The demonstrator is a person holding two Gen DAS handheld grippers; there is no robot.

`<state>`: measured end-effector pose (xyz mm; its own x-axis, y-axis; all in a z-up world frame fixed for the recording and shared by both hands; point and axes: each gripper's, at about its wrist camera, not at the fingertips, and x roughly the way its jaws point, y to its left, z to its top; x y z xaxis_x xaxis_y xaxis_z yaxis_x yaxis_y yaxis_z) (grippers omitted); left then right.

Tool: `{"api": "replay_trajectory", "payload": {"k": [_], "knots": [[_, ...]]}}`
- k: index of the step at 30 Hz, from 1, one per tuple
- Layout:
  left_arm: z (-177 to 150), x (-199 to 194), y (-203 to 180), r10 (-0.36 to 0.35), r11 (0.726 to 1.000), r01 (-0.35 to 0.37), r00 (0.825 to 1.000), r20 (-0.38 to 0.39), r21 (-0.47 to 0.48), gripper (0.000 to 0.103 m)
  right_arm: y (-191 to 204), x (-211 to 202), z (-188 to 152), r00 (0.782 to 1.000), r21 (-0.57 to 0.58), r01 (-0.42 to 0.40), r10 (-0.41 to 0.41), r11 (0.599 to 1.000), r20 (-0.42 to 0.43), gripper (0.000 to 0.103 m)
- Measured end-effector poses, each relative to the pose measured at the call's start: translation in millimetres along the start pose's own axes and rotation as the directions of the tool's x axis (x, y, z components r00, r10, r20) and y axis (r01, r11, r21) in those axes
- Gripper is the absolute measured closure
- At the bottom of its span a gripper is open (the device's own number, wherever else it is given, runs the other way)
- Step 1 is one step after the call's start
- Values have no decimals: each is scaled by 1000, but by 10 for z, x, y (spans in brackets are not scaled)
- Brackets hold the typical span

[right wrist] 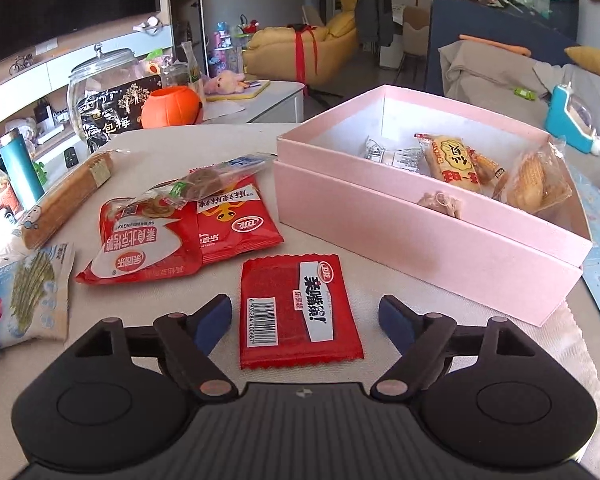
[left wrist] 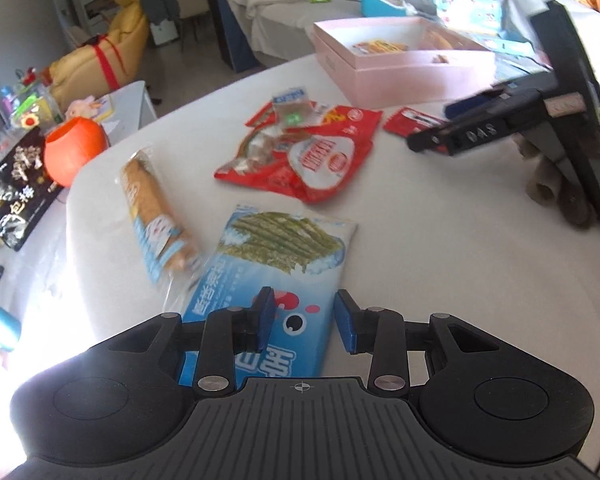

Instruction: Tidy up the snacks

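White surface fills both views, pink box at upper right. My right gripper has jaws wide open around the red packet; my left gripper is open over the blue seaweed pack, possibly touching it.

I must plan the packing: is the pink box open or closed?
Open. The pink box has no lid on, and snack packets lie visible inside.
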<state>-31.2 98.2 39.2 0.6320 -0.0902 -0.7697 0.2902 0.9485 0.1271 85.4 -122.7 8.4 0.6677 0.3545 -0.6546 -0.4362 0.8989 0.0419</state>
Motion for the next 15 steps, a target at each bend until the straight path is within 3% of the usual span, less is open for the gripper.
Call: {"api": "replay_trajectory", "payload": {"k": [7, 9, 11, 15], "knots": [[305, 381, 138, 87, 996, -85, 994, 64, -37, 56, -9, -3, -9, 1000, 5, 1, -1, 1000, 0, 20], [451, 415, 204, 49, 995, -42, 996, 70, -96, 61, -9, -5, -10, 1000, 5, 3, -3, 1000, 0, 20], [600, 386, 280, -9, 985, 30, 992, 123, -172, 61, -12, -6, -17, 1000, 8, 6, -6, 1000, 0, 19], [1012, 427, 311, -68, 964, 128, 967, 246, -235, 61, -18, -2, -19, 1000, 13, 4, -4, 1000, 0, 18]]}}
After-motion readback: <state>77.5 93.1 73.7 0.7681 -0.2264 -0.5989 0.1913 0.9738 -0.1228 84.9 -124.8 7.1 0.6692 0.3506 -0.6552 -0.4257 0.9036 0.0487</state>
